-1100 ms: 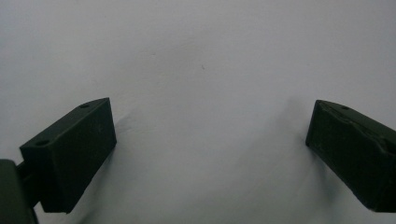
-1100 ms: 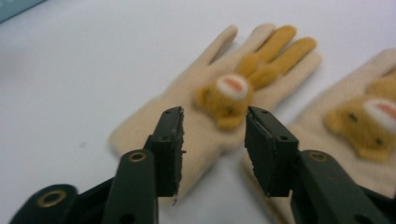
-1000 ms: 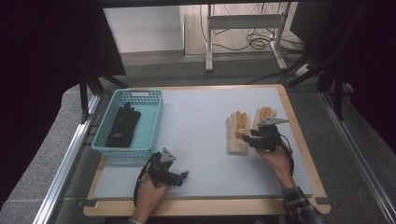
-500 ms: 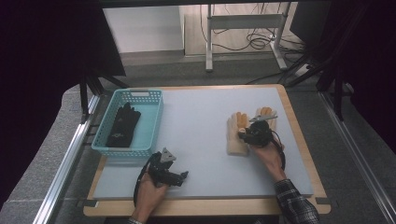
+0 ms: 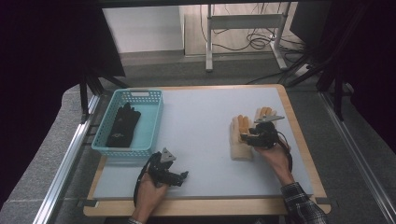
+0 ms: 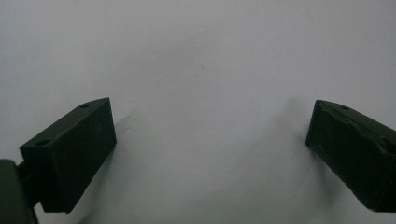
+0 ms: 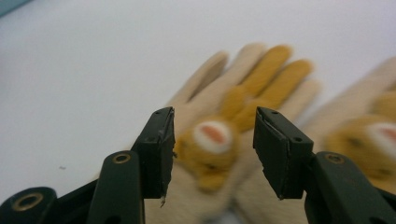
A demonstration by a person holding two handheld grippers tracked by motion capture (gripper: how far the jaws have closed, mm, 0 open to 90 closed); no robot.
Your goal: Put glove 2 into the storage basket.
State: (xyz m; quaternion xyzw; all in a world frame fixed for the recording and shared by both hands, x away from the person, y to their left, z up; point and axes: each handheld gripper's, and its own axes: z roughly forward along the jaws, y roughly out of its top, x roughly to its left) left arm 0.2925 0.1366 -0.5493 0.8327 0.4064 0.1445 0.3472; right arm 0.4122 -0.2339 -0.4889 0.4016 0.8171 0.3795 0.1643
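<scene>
Showing cream glove (image 7: 219,140), yellow bear patch, fingers spread.

Pale table (image 5: 201,116), teal basket (image 5: 152,119), two beige gloves (image 5: 240,140)

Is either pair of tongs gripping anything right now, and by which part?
Nothing is held. The right tongs stand open over the cream glove; the left tongs are open over bare table.

Left tongs (image 5: 183,176) wide apart and low, right tongs (image 7: 212,154) half apart, jaws just reopening.
</scene>
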